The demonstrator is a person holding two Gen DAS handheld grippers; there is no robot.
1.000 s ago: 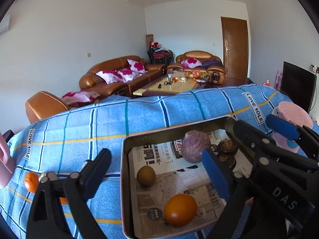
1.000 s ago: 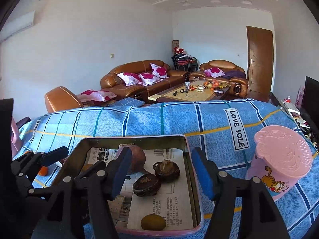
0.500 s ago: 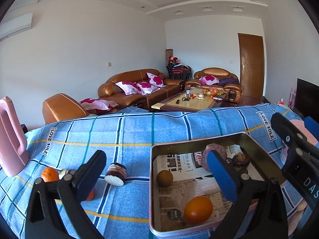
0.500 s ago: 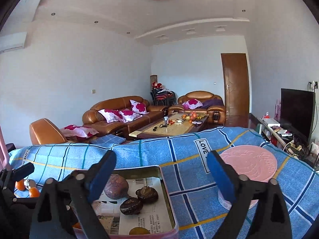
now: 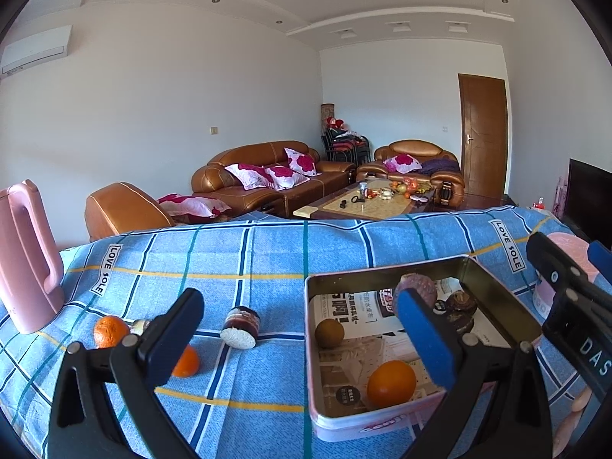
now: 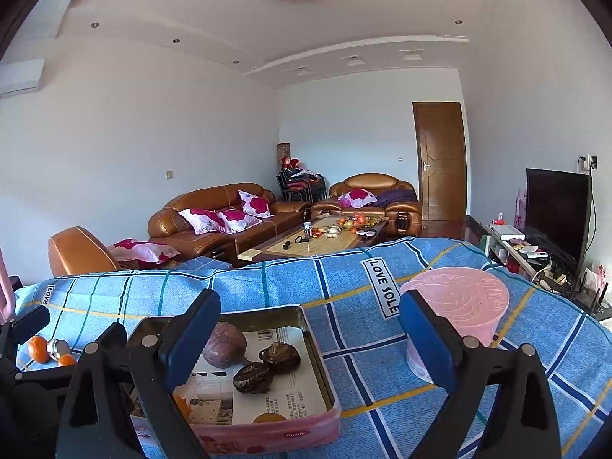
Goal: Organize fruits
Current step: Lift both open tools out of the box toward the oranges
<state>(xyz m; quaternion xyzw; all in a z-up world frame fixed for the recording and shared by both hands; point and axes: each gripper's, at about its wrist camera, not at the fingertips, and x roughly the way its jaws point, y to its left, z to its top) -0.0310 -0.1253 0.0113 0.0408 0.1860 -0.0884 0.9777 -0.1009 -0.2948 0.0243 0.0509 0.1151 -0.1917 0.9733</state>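
A pink tin (image 5: 382,279) lined with newspaper sits on the blue checked cloth. It holds an orange (image 5: 391,384), a brown fruit (image 5: 329,333), a purple fruit (image 5: 415,290) and two dark fruits (image 6: 280,357). Two loose oranges (image 5: 111,331) (image 5: 186,361) and a small jar (image 5: 240,328) lie on the cloth left of the tin. My left gripper (image 5: 296,306) hangs open over the tin's left edge with nothing between its fingers. My right gripper (image 6: 310,306) is open and empty above the tin's right side.
A pink kettle (image 5: 26,260) stands at the far left of the cloth. An upturned pink tub (image 6: 459,306) stands right of the tin. Beyond the table's far edge are brown sofas and a coffee table (image 6: 325,237).
The right gripper's jaws have spread wide apart and its view has lifted off the tin. The left gripper has shifted left, bringing the loose oranges, jar and kettle into view.
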